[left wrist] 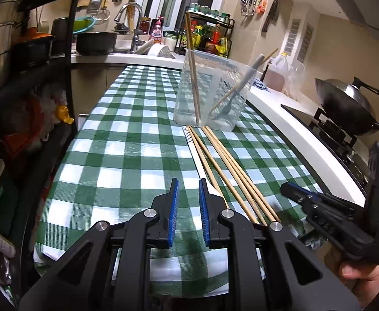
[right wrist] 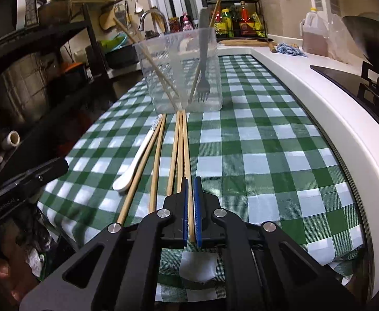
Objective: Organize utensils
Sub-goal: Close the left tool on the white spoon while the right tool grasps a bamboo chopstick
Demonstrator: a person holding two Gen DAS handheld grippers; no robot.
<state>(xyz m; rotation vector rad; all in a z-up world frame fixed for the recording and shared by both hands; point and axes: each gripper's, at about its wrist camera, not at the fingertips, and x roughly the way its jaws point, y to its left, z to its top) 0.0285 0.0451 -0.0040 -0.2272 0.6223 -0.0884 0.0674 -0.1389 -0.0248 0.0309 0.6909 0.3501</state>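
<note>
The right tool [right wrist: 190,181] is pinched on the near end of one pale bamboo chopstick [right wrist: 186,145]. Its long axis runs straight ahead from the tool across the green-checked table [right wrist: 267,155] toward the clear plastic tub [right wrist: 181,72]. The left tool [left wrist: 188,182], nearly closed with nothing between its pads, has the white plastic spoon [left wrist: 202,165] just to its right.

My left tool [left wrist: 188,191] points down at a slant, its pads apart with a narrow gap. My right tool [right wrist: 190,190] slants down too, pads pinched nearly together.
</note>
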